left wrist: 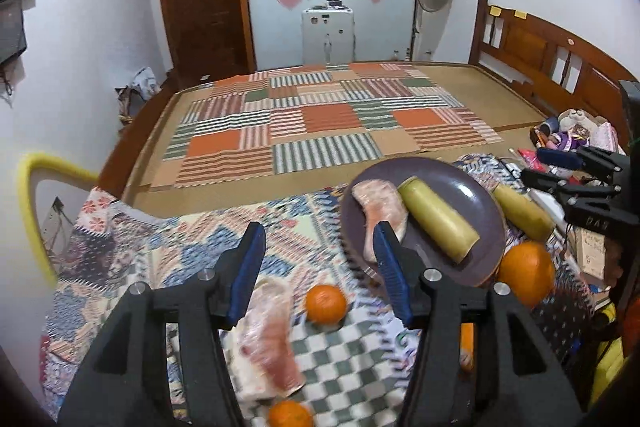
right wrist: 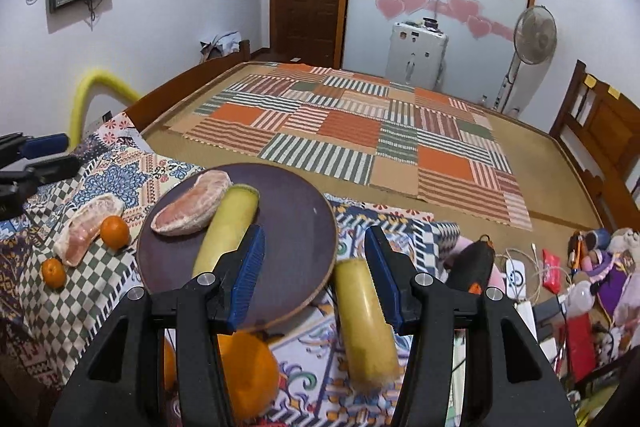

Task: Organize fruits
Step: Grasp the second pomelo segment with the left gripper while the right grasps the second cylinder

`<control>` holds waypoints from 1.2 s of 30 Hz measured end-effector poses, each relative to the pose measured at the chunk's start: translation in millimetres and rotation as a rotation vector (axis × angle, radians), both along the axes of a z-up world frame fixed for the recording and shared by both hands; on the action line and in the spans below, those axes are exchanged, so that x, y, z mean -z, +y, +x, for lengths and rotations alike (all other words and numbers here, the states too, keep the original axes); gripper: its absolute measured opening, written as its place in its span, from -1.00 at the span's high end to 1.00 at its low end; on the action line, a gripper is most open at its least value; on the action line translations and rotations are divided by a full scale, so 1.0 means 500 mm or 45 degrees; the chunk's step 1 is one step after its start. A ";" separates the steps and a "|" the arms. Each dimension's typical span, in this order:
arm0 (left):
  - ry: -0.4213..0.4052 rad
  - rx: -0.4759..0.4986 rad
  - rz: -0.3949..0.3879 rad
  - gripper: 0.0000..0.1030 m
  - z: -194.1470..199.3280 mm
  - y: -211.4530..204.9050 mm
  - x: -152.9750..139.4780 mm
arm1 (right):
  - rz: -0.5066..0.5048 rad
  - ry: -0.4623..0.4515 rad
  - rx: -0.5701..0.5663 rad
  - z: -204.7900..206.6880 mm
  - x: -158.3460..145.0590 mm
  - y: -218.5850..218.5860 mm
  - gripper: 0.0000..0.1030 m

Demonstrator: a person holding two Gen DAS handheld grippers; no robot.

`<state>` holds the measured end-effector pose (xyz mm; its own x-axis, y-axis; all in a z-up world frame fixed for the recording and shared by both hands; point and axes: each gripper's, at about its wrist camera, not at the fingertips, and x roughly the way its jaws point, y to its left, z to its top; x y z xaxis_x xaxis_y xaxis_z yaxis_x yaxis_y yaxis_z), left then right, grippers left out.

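Note:
A dark purple plate (left wrist: 452,183) (right wrist: 296,219) on the patterned cloth holds a pink pomelo segment (left wrist: 380,209) (right wrist: 192,207) and a yellow-green cut fruit piece (left wrist: 438,223) (right wrist: 230,223). My left gripper (left wrist: 320,247) hangs open above the cloth, left of the plate, with nothing gripped. Below it lie a second pomelo segment (left wrist: 268,339) (right wrist: 88,227) and a small orange (left wrist: 326,304) (right wrist: 115,231). My right gripper (right wrist: 314,239) is open over the plate's near edge. A second yellow piece (right wrist: 368,327) (left wrist: 520,213) lies on the cloth by its right finger. A large orange (right wrist: 248,367) (left wrist: 526,273) sits beneath.
Another small orange (right wrist: 54,273) (left wrist: 290,415) lies at the cloth's near left. Toys, cables and a black tool (right wrist: 472,263) clutter the right side. A striped patchwork mat (left wrist: 320,123) covers the bed platform behind, with a wooden headboard (left wrist: 552,59) to the right.

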<state>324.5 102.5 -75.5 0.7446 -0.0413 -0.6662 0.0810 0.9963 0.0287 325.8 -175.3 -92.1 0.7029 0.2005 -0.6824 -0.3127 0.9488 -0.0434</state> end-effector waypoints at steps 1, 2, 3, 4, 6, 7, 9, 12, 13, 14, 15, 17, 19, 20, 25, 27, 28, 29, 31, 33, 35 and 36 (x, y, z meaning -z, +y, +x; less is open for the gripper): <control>0.005 -0.005 0.004 -0.09 -0.007 0.007 0.003 | -0.009 -0.002 0.008 -0.003 0.003 -0.003 0.06; 0.014 -0.012 0.010 -0.09 -0.011 0.011 0.010 | -0.017 -0.002 0.013 -0.007 0.006 -0.008 0.06; 0.027 -0.018 0.016 -0.09 -0.016 0.018 0.017 | -0.024 0.002 0.019 -0.010 0.009 -0.012 0.06; 0.040 -0.024 0.021 -0.10 -0.019 0.025 0.026 | -0.032 0.004 0.027 -0.015 0.013 -0.015 0.06; 0.070 -0.037 0.032 -0.10 -0.027 0.039 0.048 | -0.050 0.009 0.040 -0.022 0.023 -0.022 0.06; 0.085 -0.043 0.034 -0.10 -0.030 0.045 0.058 | -0.054 0.010 0.045 -0.026 0.026 -0.026 0.06; 0.123 -0.054 0.033 -0.10 -0.029 0.055 0.084 | -0.058 0.025 0.055 -0.033 0.037 -0.035 0.06; 0.173 -0.071 0.025 -0.10 -0.031 0.074 0.117 | -0.053 0.052 0.070 -0.035 0.053 -0.049 0.06; 0.189 -0.074 0.020 -0.10 -0.029 0.079 0.127 | -0.052 0.064 0.074 -0.035 0.059 -0.054 0.06; 0.207 -0.074 0.013 -0.10 -0.028 0.084 0.136 | -0.052 0.076 0.080 -0.034 0.066 -0.059 0.06; 0.228 -0.070 0.004 -0.10 -0.025 0.087 0.146 | -0.053 0.087 0.087 -0.033 0.073 -0.062 0.06; 0.276 -0.053 0.000 -0.10 -0.018 0.087 0.166 | -0.056 0.109 0.097 -0.033 0.085 -0.070 0.06; 0.292 -0.053 0.020 -0.10 -0.014 0.080 0.177 | -0.064 0.126 0.109 -0.033 0.095 -0.073 0.06; 0.298 -0.052 0.026 -0.10 -0.011 0.079 0.182 | -0.064 0.136 0.113 -0.033 0.101 -0.076 0.06; 0.327 -0.063 0.008 -0.10 0.002 0.078 0.206 | -0.068 0.178 0.110 -0.021 0.119 -0.077 0.06; 0.326 -0.071 -0.016 -0.11 0.006 0.081 0.211 | -0.063 0.200 0.111 -0.009 0.123 -0.075 0.06; 0.328 -0.071 -0.029 -0.11 0.009 0.084 0.210 | -0.063 0.208 0.110 -0.002 0.123 -0.076 0.06; 0.331 -0.071 -0.045 -0.11 0.012 0.086 0.211 | -0.063 0.211 0.116 0.002 0.124 -0.077 0.06; 0.326 -0.073 -0.069 -0.11 0.018 0.092 0.212 | -0.062 0.220 0.119 0.008 0.124 -0.077 0.07; 0.319 -0.073 -0.073 -0.08 0.023 0.096 0.214 | -0.040 0.239 0.115 0.012 0.127 -0.080 0.17; 0.313 -0.082 -0.071 -0.02 0.025 0.098 0.214 | -0.009 0.262 0.099 0.013 0.130 -0.077 0.25; 0.314 -0.078 -0.077 -0.01 0.026 0.100 0.214 | -0.015 0.258 0.104 0.010 0.132 -0.074 0.25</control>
<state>337.4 152.6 -182.4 0.5621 -0.0464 -0.8258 0.0177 0.9989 -0.0441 331.0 -212.5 -158.0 0.5645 0.1395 -0.8136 -0.2383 0.9712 0.0013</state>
